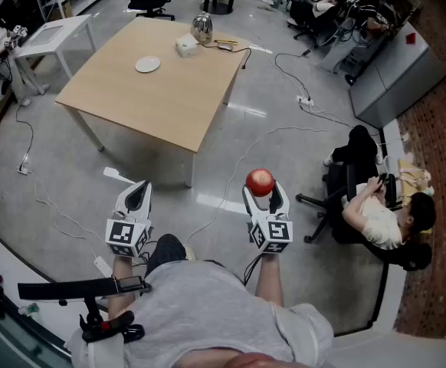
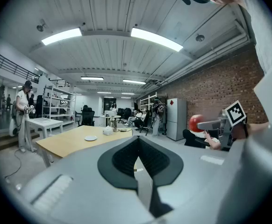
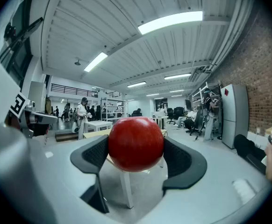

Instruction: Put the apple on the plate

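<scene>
Your right gripper (image 1: 264,193) is clamped on the red apple (image 1: 260,181). In the right gripper view both dark pads press against the fruit's sides, the jaws stand wide around it, and the apple fills the gap between them with its top rising above the pads. You hold it out in front of you, roughly level, over the grey floor (image 1: 70,175) and well short of the table. Your left gripper (image 1: 138,196) has its jaws pressed together, tips meeting, with nothing between them. It sits side by side with the right one, well apart on its left, and in the left gripper view the apple shows off to the right. The white plate (image 1: 148,64) lies on the light wooden table (image 1: 169,98), far ahead of both grippers: almost straight beyond the left gripper's tips, and ahead and to the left of the right gripper and its apple. Farther from you than the plate, near the table's far edge, stand a white box (image 1: 186,46) and a shiny metal kettle (image 1: 201,27), close together. A pale cable (image 1: 254,140) trails across the floor between the right gripper and the table. To the right of the right gripper a person (image 1: 376,217) sits in a black office chair (image 1: 338,198).
</scene>
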Available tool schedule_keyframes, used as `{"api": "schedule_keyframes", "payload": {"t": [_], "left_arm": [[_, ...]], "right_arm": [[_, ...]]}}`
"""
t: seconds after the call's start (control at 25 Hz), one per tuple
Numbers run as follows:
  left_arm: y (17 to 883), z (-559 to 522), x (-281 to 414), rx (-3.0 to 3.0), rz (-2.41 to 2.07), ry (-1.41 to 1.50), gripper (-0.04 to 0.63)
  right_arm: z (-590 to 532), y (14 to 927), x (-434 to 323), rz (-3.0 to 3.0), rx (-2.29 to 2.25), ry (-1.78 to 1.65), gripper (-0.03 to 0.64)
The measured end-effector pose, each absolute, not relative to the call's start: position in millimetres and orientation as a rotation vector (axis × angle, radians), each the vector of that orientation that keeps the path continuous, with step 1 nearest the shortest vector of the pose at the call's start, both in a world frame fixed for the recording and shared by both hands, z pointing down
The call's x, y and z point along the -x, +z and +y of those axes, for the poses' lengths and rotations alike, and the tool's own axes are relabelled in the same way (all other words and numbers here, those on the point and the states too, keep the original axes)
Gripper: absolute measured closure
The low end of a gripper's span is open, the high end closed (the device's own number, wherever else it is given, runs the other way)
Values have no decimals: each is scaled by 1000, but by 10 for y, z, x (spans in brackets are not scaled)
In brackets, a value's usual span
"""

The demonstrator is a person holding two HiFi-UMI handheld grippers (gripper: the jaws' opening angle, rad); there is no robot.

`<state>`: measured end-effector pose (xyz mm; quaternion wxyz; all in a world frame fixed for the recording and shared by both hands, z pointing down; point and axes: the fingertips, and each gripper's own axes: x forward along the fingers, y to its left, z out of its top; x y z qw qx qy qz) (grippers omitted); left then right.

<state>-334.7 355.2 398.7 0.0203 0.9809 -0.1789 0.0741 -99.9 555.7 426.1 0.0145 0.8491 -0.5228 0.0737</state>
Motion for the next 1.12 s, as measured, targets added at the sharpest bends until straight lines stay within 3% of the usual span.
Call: {"api": "schedule_keyframes", "payload": {"t": [0.4, 1.12], "left_arm": [[3895, 3576, 2939, -3076, -427, 267, 575], [4004, 2516, 1552, -3076, -346, 197, 575]], "right_arm": [[5773, 4174, 753, -1558, -2768, 245, 242], [4890, 4181, -396, -1496, -2759, 187, 242]]}}
